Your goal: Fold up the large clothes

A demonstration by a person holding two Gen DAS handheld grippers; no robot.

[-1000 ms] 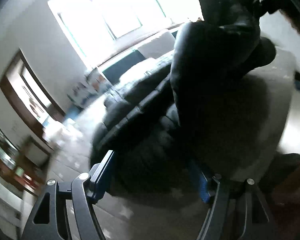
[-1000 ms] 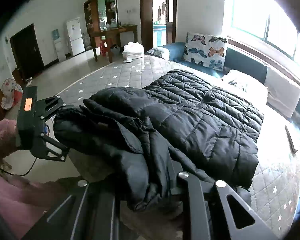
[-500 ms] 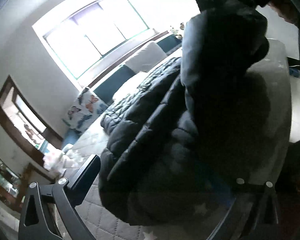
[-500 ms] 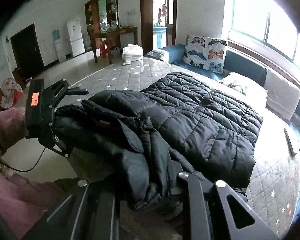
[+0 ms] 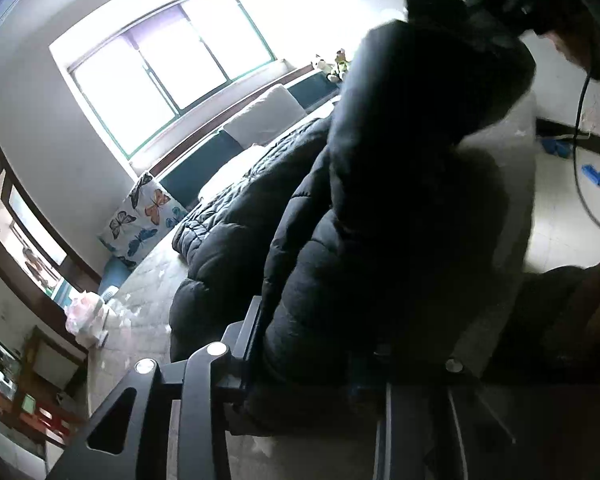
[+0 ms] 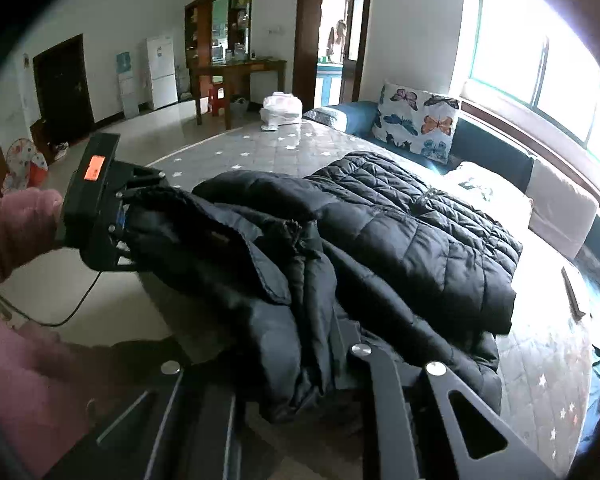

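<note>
Jacket [image 6: 380, 240] between both hand-held grippers' jaws

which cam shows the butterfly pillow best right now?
Right wrist. The butterfly pillow stands upright, sharp and evenly lit against the blue headboard. Left wrist shows it too, but tilted, small and near the frame's edge under window glare.

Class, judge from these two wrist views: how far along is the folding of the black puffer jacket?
Early. Done: the black puffer jacket lies spread on the star-quilted bed. In hand: the right gripper pinches its near edge, and the left gripper, jaws just closing, has bunched fabric between them. Left: no neat fold shows yet.
</note>
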